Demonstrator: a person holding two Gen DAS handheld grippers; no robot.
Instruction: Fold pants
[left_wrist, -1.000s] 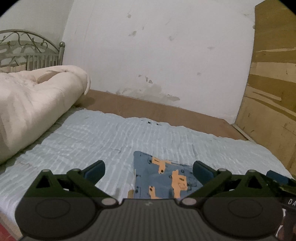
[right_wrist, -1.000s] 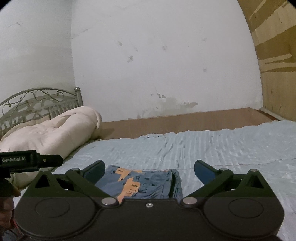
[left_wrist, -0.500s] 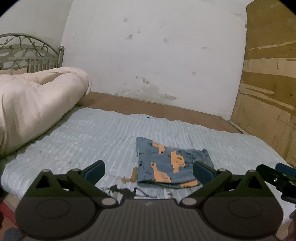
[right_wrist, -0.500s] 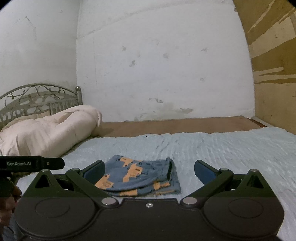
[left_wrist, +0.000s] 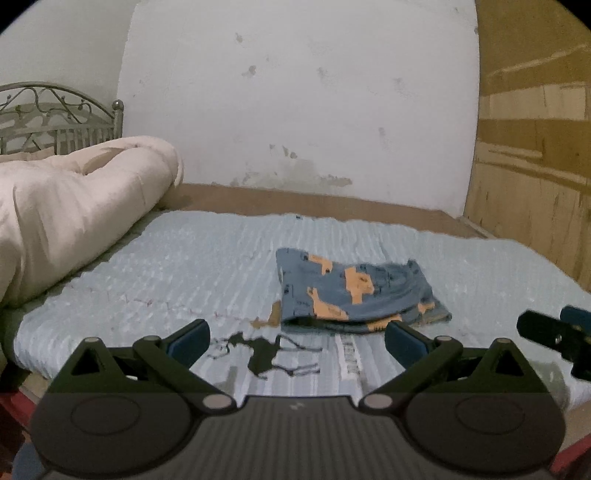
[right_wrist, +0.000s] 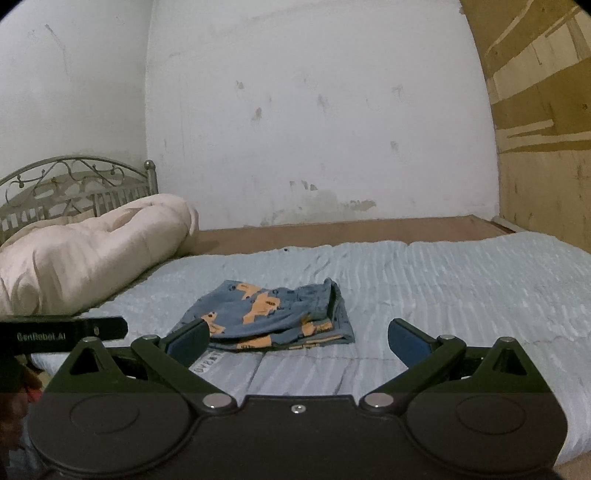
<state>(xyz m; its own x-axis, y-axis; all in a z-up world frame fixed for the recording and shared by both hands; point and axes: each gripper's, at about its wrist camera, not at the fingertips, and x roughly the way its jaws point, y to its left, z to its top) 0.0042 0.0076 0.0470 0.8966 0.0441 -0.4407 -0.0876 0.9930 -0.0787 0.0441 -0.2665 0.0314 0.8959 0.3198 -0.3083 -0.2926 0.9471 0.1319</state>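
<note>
Pants (left_wrist: 354, 291): folded, lying on bed (left_wrist: 192, 266), centre.
Left gripper (left_wrist: 295, 338): released, near edge.
Right gripper (right_wrist: 298, 338): released, empty.

The pants (left_wrist: 354, 291) are blue with orange blocky shapes and small dark marks. They lie folded into a compact, roughly square bundle of several layers, flat on the pale blue bedspread (left_wrist: 207, 266). The stacked edges show along the side nearest the bedspread's front edge, and the bundle sits near that edge, well apart from the rolled cream duvet (left_wrist: 74, 206).
</note>
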